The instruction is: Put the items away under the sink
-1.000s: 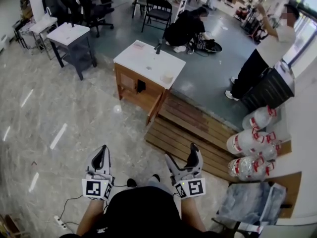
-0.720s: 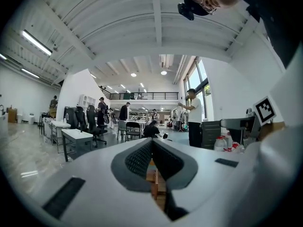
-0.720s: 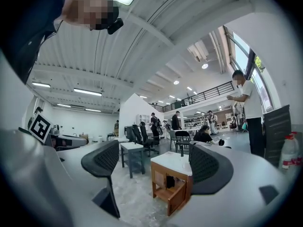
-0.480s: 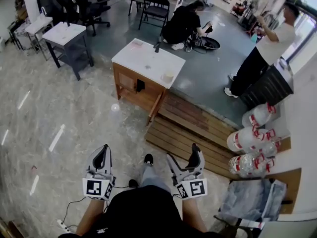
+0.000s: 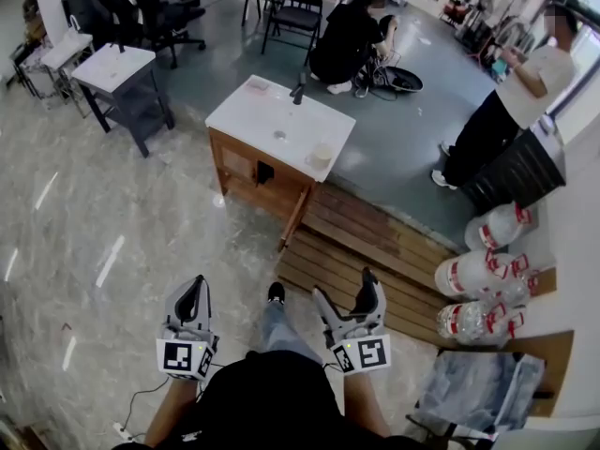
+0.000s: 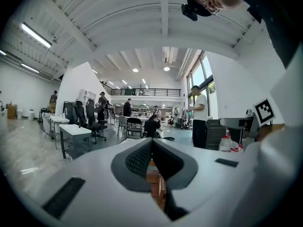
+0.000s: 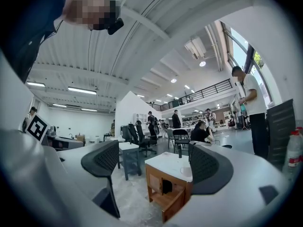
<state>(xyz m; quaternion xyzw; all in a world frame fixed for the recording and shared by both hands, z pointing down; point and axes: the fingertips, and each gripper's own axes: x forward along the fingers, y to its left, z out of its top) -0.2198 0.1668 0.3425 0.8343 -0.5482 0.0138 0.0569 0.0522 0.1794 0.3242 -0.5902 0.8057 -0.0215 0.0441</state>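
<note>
Wooden sink cabinet (image 5: pixel 248 167) stands well ahead, its door (image 5: pixel 292 221) ajar, a white cup (image 5: pixel 322 154) resting on it. Left tongs (image 5: pixel 193 287) are pressed together, right tongs (image 5: pixel 343 289) gape wide; both empty, the right seemingly nearer the door.

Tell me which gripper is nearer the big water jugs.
Right. The right gripper hangs at the wooden platform's near edge, just left of the water jugs; the left gripper is farther left, over the marble floor.
</note>
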